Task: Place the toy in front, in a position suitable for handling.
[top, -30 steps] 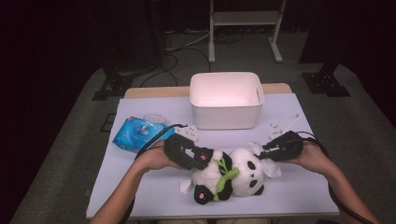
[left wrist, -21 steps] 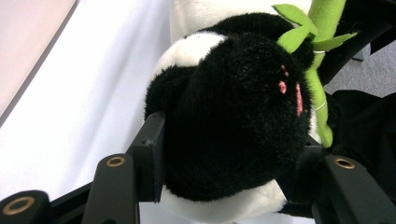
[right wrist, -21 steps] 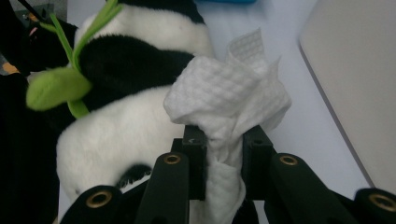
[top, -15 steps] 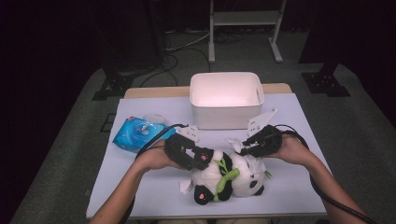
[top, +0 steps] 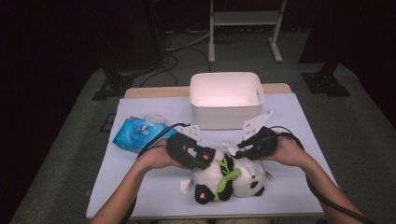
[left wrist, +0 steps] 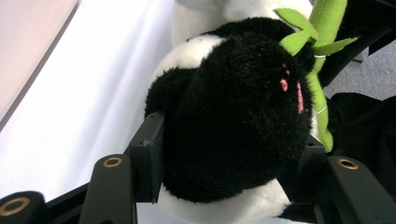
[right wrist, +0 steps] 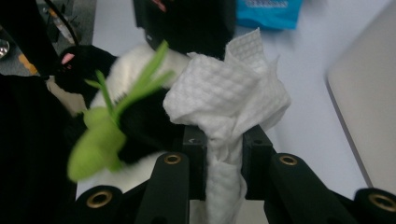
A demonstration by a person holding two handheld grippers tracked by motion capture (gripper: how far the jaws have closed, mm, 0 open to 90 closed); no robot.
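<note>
A black-and-white panda plush [top: 233, 182] with a green bamboo sprig [top: 227, 178] lies on the table's near middle. My left gripper [top: 204, 161] is shut on one of its black paws [left wrist: 243, 116], which has pink stitching and fills the gap between the jaws. From the right, my right gripper [top: 239, 149] hovers over the panda's upper body. It is shut on a crumpled white wipe [right wrist: 229, 98], whose tail hangs down between the jaws. The wipe [top: 230, 146] sits just above the plush; whether it touches the fur I cannot tell.
A white bin [top: 226, 119] stands behind the panda at the table's middle back. A blue pack of wipes [top: 137, 133] lies at the left. The pale tabletop [top: 303, 186] ends close to the person's forearms at the front.
The right gripper has carried the wipe leftward and slightly up, from beside the panda's head to over its body. The left gripper has kept its hold in place.
</note>
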